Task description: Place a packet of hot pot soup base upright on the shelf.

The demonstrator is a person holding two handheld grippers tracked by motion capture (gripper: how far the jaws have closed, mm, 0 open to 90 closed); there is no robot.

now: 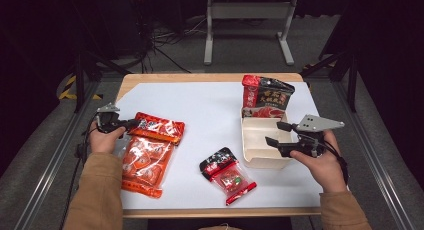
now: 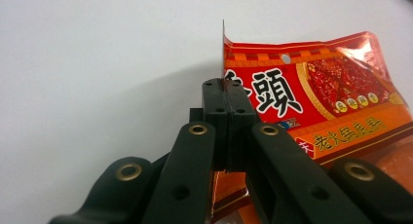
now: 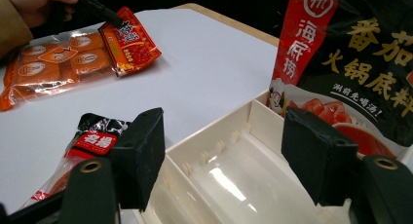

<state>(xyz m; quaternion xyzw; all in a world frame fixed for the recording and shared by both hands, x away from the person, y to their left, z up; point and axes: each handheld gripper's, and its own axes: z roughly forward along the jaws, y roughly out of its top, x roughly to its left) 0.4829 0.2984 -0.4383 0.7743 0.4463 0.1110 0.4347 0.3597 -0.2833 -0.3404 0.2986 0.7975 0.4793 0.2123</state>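
A large orange-red snack packet lies flat at the table's left. My left gripper is shut on its top left edge; in the left gripper view the jaws pinch the packet near its corner. My right gripper stands open over the white divided tray, nothing between its pads. A tall red-and-black pouch stands upright at the tray's far end. A small red-and-black packet lies flat near the front edge, left of the tray.
The tray's near compartments hold nothing; the pouch fills the far one. White sheet covers the wooden table. Metal rails run along both table sides, and a stand's legs and cables sit on the floor beyond.
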